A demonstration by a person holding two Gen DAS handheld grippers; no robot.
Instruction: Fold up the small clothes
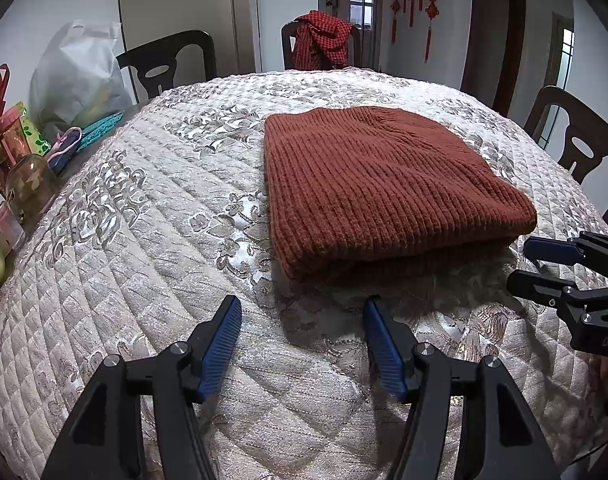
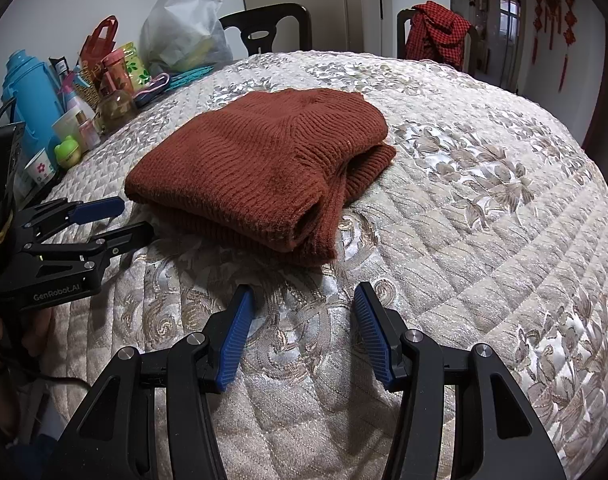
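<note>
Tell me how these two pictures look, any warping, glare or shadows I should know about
Left wrist view: strong fisheye bend with dark corners; the sweater is sharp, and the left gripper throws a soft shadow on the quilt. Right wrist view: same warping; sheen on the quilt's silky flowers, a bright window far right, and a shadow under the sweater's near edge.
</note>
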